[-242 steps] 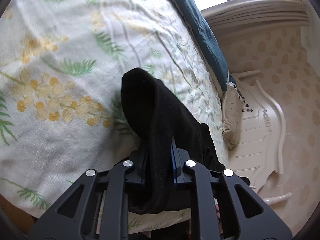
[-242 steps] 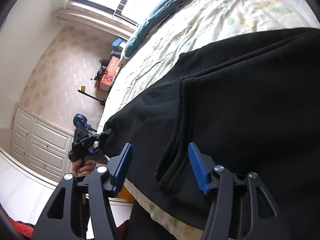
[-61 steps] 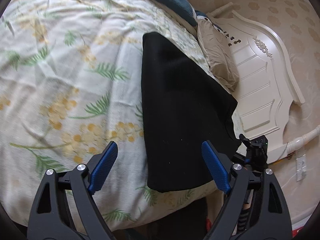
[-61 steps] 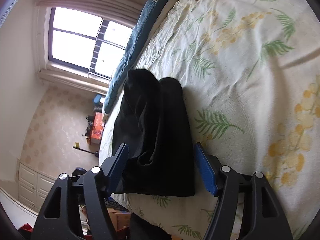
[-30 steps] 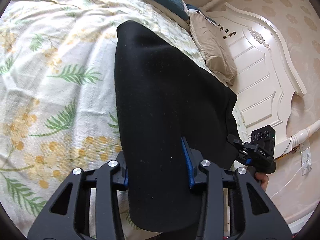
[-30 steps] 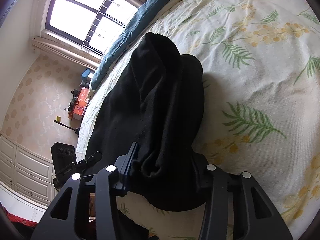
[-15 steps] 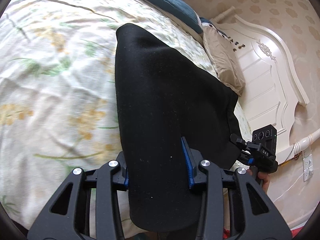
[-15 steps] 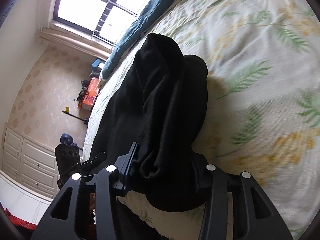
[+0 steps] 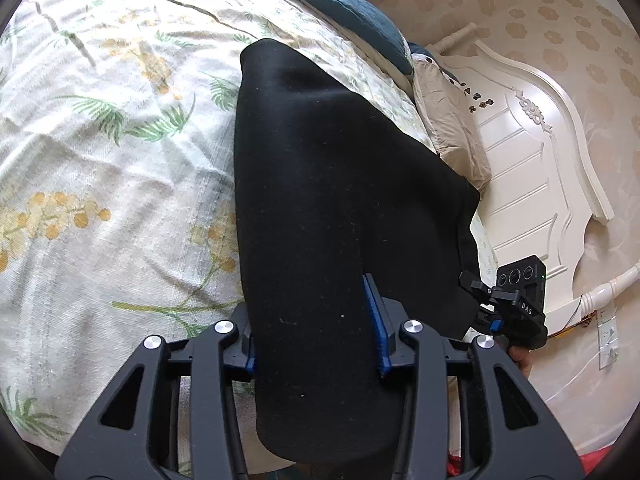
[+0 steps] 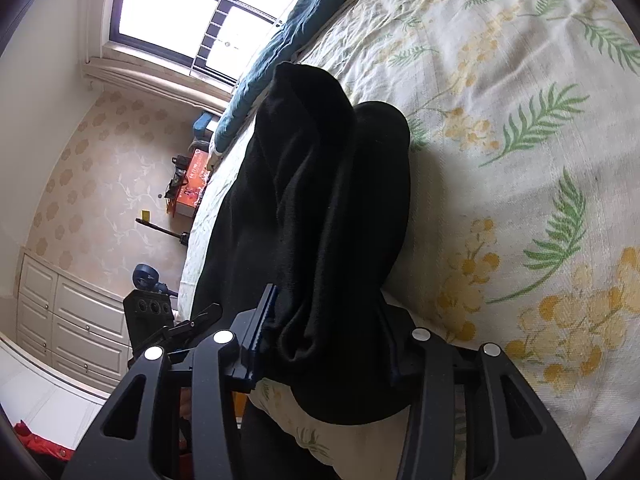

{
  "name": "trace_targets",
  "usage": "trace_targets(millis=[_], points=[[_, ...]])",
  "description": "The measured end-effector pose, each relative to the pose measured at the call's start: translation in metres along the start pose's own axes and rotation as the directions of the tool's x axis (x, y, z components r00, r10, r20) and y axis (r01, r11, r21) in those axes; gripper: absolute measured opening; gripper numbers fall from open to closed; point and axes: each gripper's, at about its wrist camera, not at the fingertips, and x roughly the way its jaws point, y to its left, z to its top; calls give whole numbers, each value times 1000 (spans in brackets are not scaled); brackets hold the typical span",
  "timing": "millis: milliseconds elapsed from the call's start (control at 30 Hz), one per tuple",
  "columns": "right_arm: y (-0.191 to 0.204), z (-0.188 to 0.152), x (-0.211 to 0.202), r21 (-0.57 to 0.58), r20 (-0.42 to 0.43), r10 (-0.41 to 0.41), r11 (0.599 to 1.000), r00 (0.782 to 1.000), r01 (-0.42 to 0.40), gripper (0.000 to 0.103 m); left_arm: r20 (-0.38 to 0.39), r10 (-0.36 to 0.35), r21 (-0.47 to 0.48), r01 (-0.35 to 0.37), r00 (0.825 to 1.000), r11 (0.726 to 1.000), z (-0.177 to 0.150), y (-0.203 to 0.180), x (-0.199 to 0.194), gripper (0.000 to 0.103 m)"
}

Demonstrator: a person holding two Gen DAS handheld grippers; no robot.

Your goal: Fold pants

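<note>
The black pants (image 9: 332, 200) lie folded into a thick band on the bed (image 9: 100, 160), near its edge, on a sheet printed with green fronds and yellow blossoms. Both ends of the band are gripped. The left claw (image 9: 316, 332) is closed on one end: its blue pads press the cloth from either side, and a rounded lip of fabric hangs out past the pads toward the camera. The right claw (image 10: 326, 332) is closed on the opposite end, where the cloth bunches into two rounded humps. The long axis of the pants runs from one claw to the other, roughly along the bed's edge. In the left wrist view the band widens away from the claw, and the far corner sits close to a tan pillow (image 9: 452, 132) and the white headboard (image 9: 532, 168); the right claw shows at that corner. In the right wrist view the band stretches away toward the window (image 10: 192, 12) and a dark teal blanket (image 10: 288, 36) lying along the bed's far side, with the left claw visible beside the mattress. The cloth is raised slightly at each gripped end; whether the middle rests flat cannot be told.
</note>
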Motion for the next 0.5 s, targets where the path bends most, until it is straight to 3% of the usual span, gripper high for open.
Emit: trace_targets(millis=[167, 300, 500], points=[[-7, -3, -3, 10, 8, 16, 1000, 1000, -16, 44, -5, -3, 3, 3, 1000, 1000, 0, 1, 2, 45], [-11, -6, -6, 20, 16, 34, 999, 999, -35, 45, -9, -7, 10, 7, 1000, 1000, 0, -1, 1, 57], [-12, -4, -17, 21, 20, 32, 999, 999, -32, 55, -15, -51, -15, 51, 999, 999, 4, 5, -8, 64]])
